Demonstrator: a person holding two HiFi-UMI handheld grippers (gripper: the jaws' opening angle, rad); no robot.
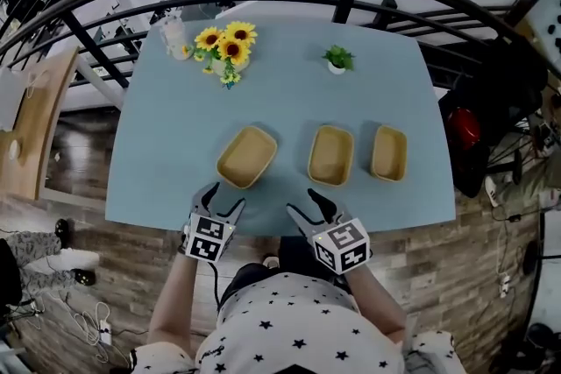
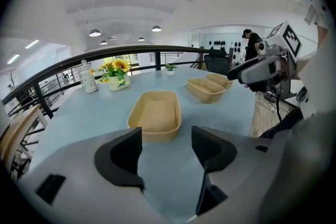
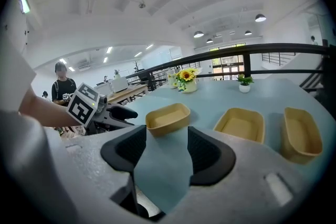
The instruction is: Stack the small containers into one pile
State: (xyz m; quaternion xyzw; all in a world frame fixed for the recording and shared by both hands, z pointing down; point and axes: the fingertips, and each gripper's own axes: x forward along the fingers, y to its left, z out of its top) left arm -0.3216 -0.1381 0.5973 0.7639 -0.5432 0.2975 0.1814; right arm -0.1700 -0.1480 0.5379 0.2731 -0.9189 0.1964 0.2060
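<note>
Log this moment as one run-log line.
stacking: not started | left claw: open, empty | right claw: open, empty | containers: three, separate, on table

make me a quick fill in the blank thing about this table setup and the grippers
1. The table holds ___ tan containers, none stacked.
2. The left gripper and the right gripper are both empty, with jaws ___.
3. From the person's side, the plant stands to the ___ of the sunflowers.

Missing words: three; open; right
</note>
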